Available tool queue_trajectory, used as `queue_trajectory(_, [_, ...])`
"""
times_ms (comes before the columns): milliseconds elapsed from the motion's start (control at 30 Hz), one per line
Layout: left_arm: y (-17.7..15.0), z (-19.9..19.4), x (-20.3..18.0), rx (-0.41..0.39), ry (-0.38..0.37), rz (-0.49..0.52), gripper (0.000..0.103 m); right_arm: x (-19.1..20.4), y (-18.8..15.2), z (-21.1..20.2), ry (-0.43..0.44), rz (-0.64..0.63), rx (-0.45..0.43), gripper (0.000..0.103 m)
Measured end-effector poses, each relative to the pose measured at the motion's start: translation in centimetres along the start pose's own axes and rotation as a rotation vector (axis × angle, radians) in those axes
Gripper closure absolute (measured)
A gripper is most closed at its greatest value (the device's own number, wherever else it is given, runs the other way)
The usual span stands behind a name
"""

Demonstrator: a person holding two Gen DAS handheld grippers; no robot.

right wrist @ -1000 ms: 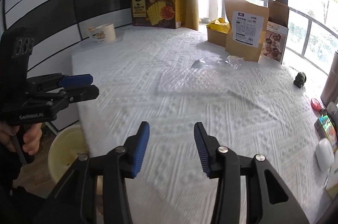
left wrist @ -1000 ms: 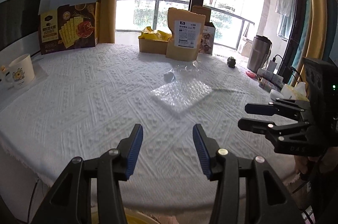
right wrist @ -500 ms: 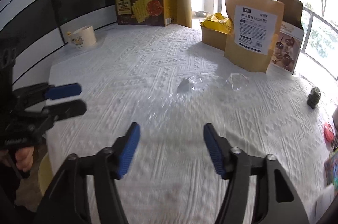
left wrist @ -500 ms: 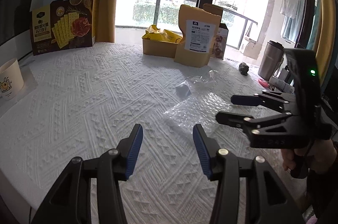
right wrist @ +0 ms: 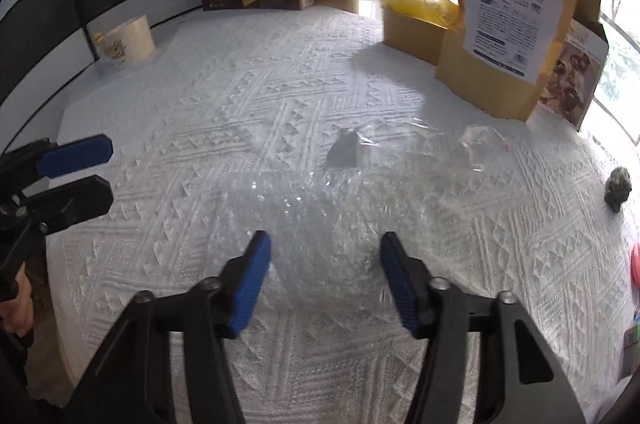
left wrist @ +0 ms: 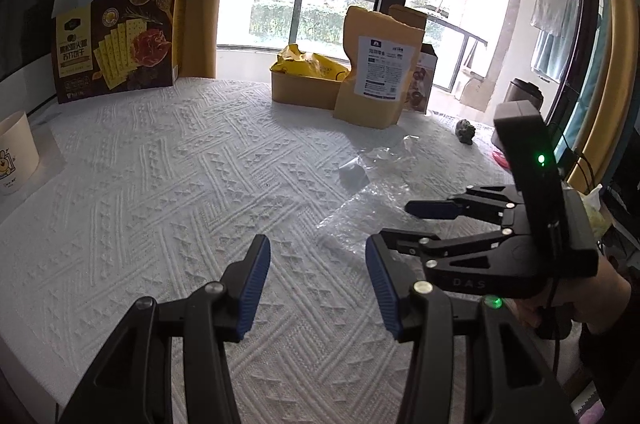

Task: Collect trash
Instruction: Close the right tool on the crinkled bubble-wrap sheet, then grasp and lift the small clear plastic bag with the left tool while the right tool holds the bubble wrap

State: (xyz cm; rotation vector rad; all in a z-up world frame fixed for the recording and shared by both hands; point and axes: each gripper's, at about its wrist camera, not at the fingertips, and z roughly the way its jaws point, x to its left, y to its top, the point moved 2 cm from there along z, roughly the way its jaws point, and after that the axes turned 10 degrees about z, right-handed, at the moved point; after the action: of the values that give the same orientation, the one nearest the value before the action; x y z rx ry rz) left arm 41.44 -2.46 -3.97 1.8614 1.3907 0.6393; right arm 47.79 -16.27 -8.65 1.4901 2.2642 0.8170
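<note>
From the left wrist view, the left gripper (left wrist: 316, 288) is hovering over the white tablecloth (left wrist: 160, 208), its blue pads standing apart with nothing between them. A sheet of bubble wrap (left wrist: 360, 216) is lying flat just beyond it. Past the sheet, toward the tall brown pouch (left wrist: 376, 68), a crumpled clear wrapper (left wrist: 380, 156) is resting on the cloth. The right gripper (left wrist: 404, 220) is reaching in over the sheet's near edge.

From the right wrist view, the right gripper (right wrist: 324, 276) is closing its jaws, with the bubble wrap (right wrist: 320, 220) lying under the gap and the pads not yet pressing it. The sheet looks very light, soft and slippery, likely to crumple or slide; pinching a raised edge or corner seems the safest hold.
</note>
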Motion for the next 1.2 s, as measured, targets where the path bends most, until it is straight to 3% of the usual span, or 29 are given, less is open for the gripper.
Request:
queue_trajectory(33, [0.0, -0.2, -0.1, 0.000, 0.000, 0.001, 0.053, 0.5, -0.1, 0.0, 0.000, -0.024, -0.003, 0.066])
queue_trajectory(100, [0.2, -0.6, -0.4, 0.000, 0.001, 0.006, 0.053, 1.3, -0.3, -0.2, 0.005, -0.068, -0.008, 0.088])
queue_trajectory(200, [0.5, -1.3, -1.0, -0.009, 0.006, 0.027, 0.053, 1.7, -0.8, -0.9, -0.014, -0.088, -0.031, 0.093])
queue_trajectory(633, [2.2, 2.1, -4.2, 0.029, -0.015, 0.090, 0.053, -6.5, -2.0, -8.9, -0.074, 0.045, -0.191, 0.093])
queue_trajectory(933, [5.5, 7.7, -6.4, 0.067, -0.024, 0.173, 0.053, -11.3, -2.1, -8.8, -0.105, 0.094, -0.186, 0.093])
queue_trajectory(1200, [7.4, 14.0, -4.7, 0.139, -0.050, 0.141, 0.051, -14.3, -2.2, -8.5, -0.092, 0.157, -0.194, 0.093])
